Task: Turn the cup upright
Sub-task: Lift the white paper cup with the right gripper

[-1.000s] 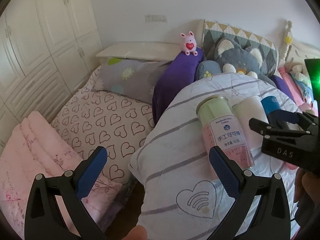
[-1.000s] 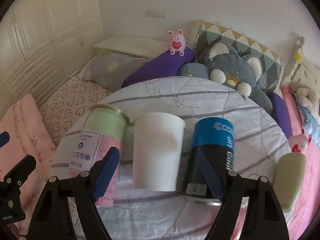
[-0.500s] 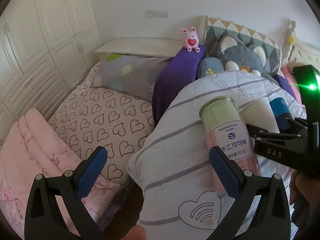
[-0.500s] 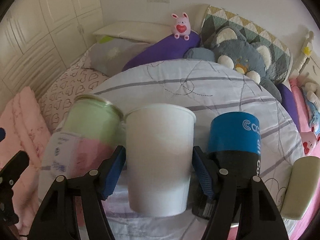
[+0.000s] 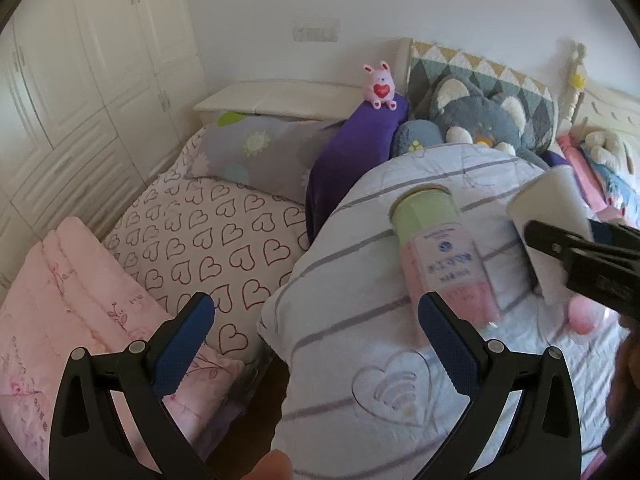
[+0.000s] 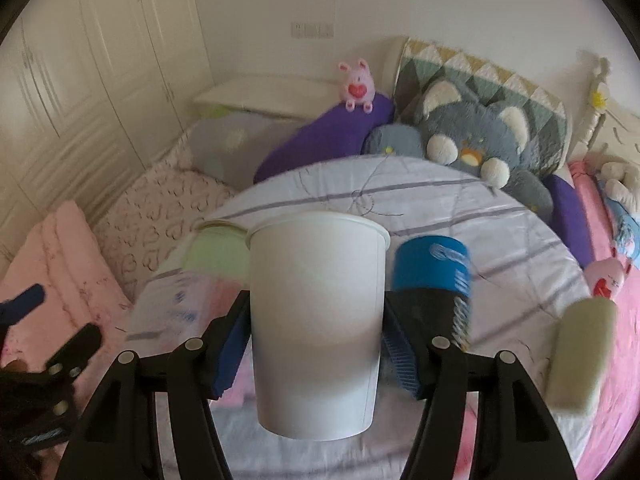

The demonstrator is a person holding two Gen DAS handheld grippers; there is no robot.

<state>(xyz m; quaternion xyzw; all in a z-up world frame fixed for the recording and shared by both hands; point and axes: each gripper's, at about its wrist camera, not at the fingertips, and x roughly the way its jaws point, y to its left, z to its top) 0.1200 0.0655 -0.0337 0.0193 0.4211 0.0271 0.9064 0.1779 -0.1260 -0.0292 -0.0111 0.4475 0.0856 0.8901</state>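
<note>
A white paper cup [image 6: 316, 320] lies on its side on the striped quilt, rim pointing away. My right gripper [image 6: 316, 354] is shut on the white paper cup, one blue pad on each side wall. The cup also shows in the left wrist view [image 5: 554, 216] at the right, with the right gripper's black finger across it. My left gripper [image 5: 316, 344] is open and empty, over the quilt's left edge.
A green and pink canister [image 5: 444, 256] lies left of the cup and a blue and black can [image 6: 436, 276] lies right of it. The round striped quilt [image 6: 460, 208] is ringed by pillows and plush toys. A cream block [image 6: 580, 352] lies at the right.
My right gripper moved forward around the cup and closed on its sides. The cup now looks lifted and closer. My left gripper stayed open and shifted slightly.
</note>
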